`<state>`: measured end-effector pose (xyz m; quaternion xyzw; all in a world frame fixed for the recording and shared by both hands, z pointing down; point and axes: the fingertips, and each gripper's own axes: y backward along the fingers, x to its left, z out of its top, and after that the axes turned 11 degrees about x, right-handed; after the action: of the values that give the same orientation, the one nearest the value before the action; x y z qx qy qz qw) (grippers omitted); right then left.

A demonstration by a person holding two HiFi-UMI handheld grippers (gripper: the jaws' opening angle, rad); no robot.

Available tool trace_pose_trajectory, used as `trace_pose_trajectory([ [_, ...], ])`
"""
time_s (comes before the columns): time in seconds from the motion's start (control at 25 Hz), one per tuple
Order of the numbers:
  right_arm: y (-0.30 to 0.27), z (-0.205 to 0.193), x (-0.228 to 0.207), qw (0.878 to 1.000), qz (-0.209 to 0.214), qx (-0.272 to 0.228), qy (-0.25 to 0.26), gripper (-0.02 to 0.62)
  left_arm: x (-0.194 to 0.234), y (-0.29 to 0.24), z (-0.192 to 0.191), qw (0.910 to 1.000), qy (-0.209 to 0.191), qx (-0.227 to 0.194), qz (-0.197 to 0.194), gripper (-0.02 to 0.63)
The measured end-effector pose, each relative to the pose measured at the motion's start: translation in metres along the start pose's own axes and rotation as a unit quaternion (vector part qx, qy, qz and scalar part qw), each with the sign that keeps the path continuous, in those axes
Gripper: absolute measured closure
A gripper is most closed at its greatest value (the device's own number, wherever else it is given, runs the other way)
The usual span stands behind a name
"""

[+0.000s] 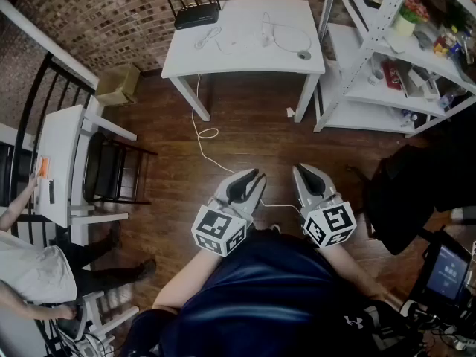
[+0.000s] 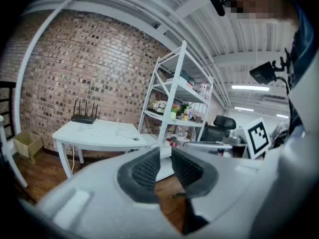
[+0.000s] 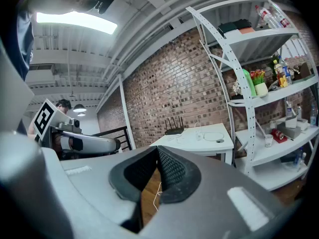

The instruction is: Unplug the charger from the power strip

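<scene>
Both grippers are held close to my body over the wooden floor, pointing toward a white table (image 1: 245, 54) at the far wall. The left gripper (image 1: 256, 175) (image 2: 165, 151) has its jaws a narrow gap apart with nothing between them. The right gripper (image 1: 300, 168) (image 3: 157, 149) is shut and empty. On the table lie a black router (image 1: 196, 13), white cables (image 1: 286, 39) and a small white block (image 1: 265, 34); I cannot tell which is the charger or the power strip. A white cord (image 1: 202, 134) hangs from the table and runs across the floor toward me.
A white shelving unit (image 1: 372, 73) full of small items stands to the right of the table. A black office chair (image 1: 401, 199) is at my right. At the left are a dark chair (image 1: 104, 171), a small white table, a cardboard box (image 1: 117, 84) and a seated person (image 1: 30, 266).
</scene>
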<state>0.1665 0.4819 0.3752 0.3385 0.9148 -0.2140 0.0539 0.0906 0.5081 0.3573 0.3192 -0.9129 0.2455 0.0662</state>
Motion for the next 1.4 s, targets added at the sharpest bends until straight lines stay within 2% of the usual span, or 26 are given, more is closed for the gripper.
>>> trace_pose_trajectory([
  [0.16,-0.038,0.001,-0.013,1.000,0.002,0.015,0.000,0.584,0.036,-0.023,0.005,0.9999,0.010,0.004,-0.002,0.534],
  [0.28,-0.068,0.015,-0.034,1.000,-0.017,0.021,-0.004,0.584,0.068,-0.046,0.018,0.9997,0.018,0.005,-0.015,0.534],
  [0.64,-0.189,0.084,-0.068,0.996,-0.078,0.035,-0.007,0.584,0.195,-0.098,0.092,0.9971,0.027,-0.010,-0.070,0.534],
  [0.76,-0.235,0.102,-0.078,0.996,-0.082,0.039,-0.018,0.584,0.245,-0.113,0.115,0.9971,0.029,-0.016,-0.068,0.534],
  [0.92,-0.275,0.111,-0.089,0.994,-0.092,0.050,-0.012,0.584,0.289,-0.133,0.125,0.9969,0.034,-0.013,-0.070,0.535],
  [1.2,-0.317,0.129,-0.131,0.992,-0.104,0.066,-0.026,0.584,0.328,-0.162,0.138,0.9964,0.061,0.007,-0.059,0.535],
  [1.4,-0.353,0.142,-0.177,0.993,-0.097,0.055,-0.026,0.584,0.351,-0.189,0.152,0.9988,0.043,0.015,-0.021,0.534],
])
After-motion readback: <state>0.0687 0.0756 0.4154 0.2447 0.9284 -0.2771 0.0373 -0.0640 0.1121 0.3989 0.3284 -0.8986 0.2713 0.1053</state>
